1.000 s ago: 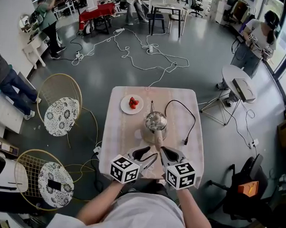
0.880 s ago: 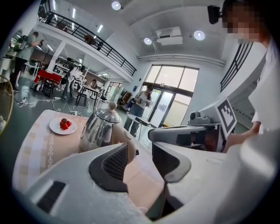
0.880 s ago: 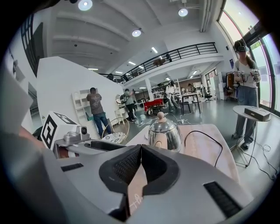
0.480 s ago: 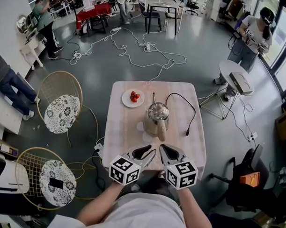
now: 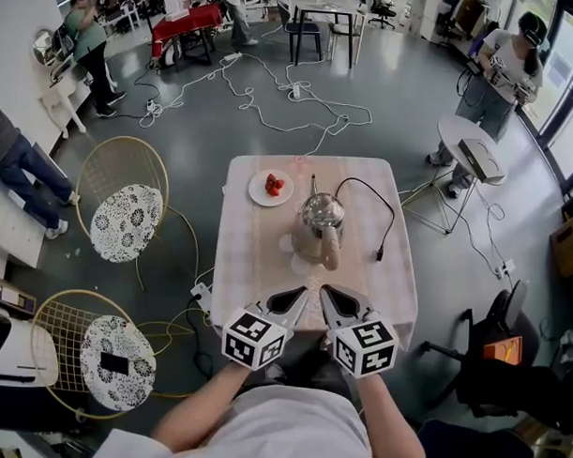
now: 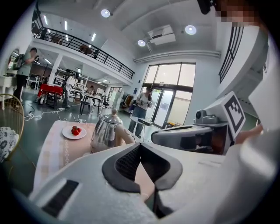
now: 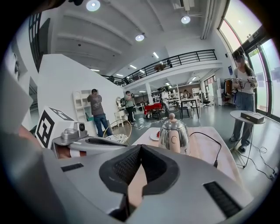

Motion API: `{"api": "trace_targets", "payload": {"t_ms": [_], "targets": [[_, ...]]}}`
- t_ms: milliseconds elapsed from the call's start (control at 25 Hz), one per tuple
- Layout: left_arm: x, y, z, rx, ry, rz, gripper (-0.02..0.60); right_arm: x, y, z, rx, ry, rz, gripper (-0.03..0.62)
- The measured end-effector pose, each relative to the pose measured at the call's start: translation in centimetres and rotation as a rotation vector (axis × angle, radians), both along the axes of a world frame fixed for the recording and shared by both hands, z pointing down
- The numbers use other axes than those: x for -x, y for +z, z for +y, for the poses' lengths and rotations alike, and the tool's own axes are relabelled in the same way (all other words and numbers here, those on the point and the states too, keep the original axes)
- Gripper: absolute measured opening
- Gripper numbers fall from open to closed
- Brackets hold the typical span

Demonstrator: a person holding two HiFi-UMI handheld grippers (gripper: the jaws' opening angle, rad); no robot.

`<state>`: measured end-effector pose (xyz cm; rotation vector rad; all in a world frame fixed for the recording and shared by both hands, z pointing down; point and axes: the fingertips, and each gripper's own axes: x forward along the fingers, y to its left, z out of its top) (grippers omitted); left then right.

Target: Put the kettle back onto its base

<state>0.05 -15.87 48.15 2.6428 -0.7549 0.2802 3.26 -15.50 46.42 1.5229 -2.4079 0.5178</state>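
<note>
Now, one kettle [image 5: 320,223] on one table [image 5: 252,264], left gripper [image 5: 300,292] just closed empty, right gripper [image 5: 327,291] closed empty

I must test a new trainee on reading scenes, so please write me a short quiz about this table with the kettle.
1. True or false: the right claw holds the kettle.
2. What lies on the white plate? A) something red B) a spoon C) nothing
3. In the head view, on which side of the kettle does the black cable lie on the table?
Key: 1 false: the claw is shut and empty, apart from the kettle. 2 A. 3 the right side.
</note>
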Motion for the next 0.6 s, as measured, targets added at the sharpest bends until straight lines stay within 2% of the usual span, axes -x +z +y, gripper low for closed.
{"api": "trace_targets", "payload": {"t_ms": [600], "targets": [[-0.16,0.34,0.62,0.004,0.019,-0.012,0.006,0.15,-0.03,0.65,-0.005,0.014,0.006,0.003]]}}
